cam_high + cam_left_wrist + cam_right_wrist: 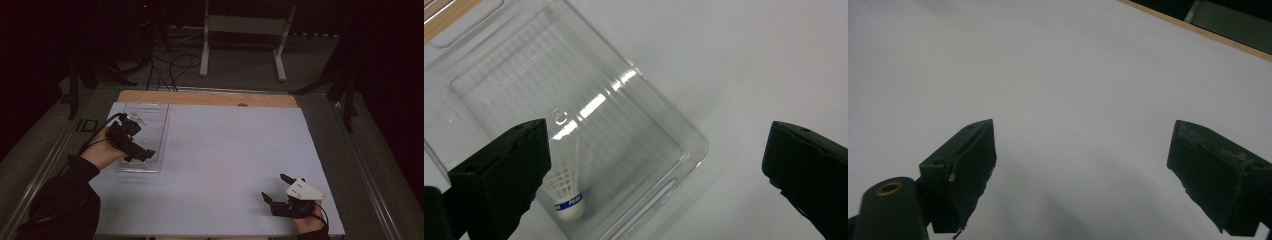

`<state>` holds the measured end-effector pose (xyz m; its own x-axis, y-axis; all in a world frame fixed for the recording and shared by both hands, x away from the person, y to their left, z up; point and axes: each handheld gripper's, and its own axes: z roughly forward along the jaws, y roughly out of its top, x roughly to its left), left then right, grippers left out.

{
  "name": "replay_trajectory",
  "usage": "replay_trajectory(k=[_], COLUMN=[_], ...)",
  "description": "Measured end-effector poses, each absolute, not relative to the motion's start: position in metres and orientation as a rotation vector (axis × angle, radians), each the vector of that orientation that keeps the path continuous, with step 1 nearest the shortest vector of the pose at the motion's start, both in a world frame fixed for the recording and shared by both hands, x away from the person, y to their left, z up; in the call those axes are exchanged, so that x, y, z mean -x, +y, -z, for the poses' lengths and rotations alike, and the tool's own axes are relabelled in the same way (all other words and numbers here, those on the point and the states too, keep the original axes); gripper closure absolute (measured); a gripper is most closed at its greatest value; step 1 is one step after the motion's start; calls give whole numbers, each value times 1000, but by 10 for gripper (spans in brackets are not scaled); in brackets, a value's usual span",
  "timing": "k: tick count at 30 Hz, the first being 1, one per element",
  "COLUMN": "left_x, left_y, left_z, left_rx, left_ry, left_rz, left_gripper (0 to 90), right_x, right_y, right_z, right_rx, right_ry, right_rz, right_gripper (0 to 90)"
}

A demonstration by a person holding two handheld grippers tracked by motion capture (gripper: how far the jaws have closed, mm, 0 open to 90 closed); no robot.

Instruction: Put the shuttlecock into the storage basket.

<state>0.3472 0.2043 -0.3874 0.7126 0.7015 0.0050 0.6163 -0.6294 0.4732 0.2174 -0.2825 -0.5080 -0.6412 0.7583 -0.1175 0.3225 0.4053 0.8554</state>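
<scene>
One shuttlecock (566,192) lay in the tray (684,150) at frame left, the left tool (134,150) spread above it; the right tool (280,192) waited spread, lower right.

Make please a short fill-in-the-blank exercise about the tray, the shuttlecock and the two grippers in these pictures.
1. The shuttlecock lies inside a clear plastic ____.
2. The band around its cork is ____.
3. The left gripper hangs above the tray with its jaws ____.
4. The right gripper holds ____ between its jaws.

Missing words: tray; blue; open; nothing
</scene>
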Motion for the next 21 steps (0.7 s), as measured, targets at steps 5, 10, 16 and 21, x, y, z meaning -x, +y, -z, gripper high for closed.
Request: replay_trajectory(k=[5, 10, 16, 21], left_x=[-346, -343, -339, -335], left_y=[197, 190, 177, 165], left_z=[384, 379, 377, 375], left_rx=[-2465, -2454, -2457, -2467], left_ry=[989, 956, 911, 873], left_rz=[-256, -249, -233, -230], left_gripper=[1, 1, 1, 1], right_x=[-217, -217, -217, -217], right_y=[-282, -282, -282, -282], right_z=[508, 508, 508, 508], right_rx=[-913, -916, -915, -916], right_ry=[2169, 2169, 2168, 2168], right_rz=[-1163, -1163, -1164, -1164], right_gripper=[120, 120, 120, 120])
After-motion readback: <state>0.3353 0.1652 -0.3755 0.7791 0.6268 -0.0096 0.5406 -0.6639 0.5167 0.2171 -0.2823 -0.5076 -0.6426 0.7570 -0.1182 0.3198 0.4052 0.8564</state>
